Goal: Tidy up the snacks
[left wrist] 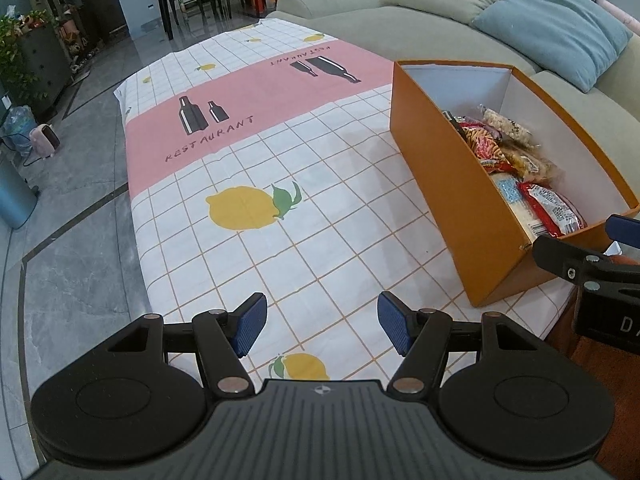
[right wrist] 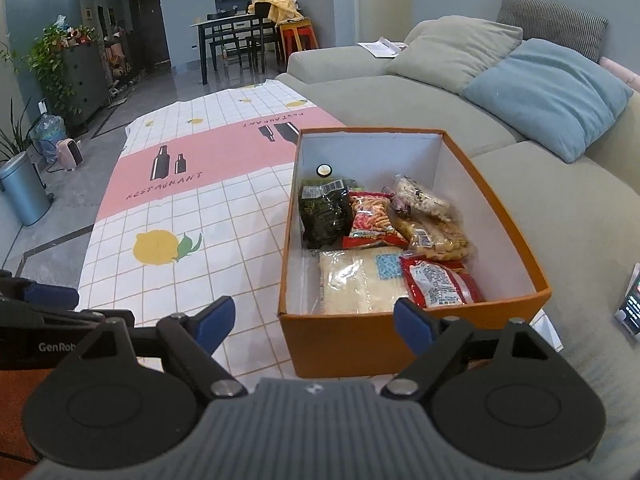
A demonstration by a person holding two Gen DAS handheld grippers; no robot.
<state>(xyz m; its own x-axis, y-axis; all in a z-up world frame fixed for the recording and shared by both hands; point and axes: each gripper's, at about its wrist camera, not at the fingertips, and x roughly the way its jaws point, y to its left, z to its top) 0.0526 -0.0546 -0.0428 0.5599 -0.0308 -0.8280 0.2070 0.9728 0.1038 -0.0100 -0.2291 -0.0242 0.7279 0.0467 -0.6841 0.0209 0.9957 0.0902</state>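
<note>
An orange box (right wrist: 360, 340) with a white inside stands on the right of the table, also in the left wrist view (left wrist: 448, 184). It holds several snack packs: a dark green pack (right wrist: 322, 216), a red pack (right wrist: 370, 222), a clear pale pack (right wrist: 352, 286), a red-and-white pack (right wrist: 438, 284). My left gripper (left wrist: 322, 328) is open and empty, low over the tablecloth left of the box. My right gripper (right wrist: 316, 326) is open and empty at the box's near wall; part of it shows in the left wrist view (left wrist: 592, 268).
The table wears a white grid cloth (left wrist: 280, 240) with lemons and a pink band. A grey-green sofa (right wrist: 540, 208) with cushions runs along the right. A phone (right wrist: 632, 308) lies on the sofa. Grey floor and a blue bin (right wrist: 22, 192) lie left.
</note>
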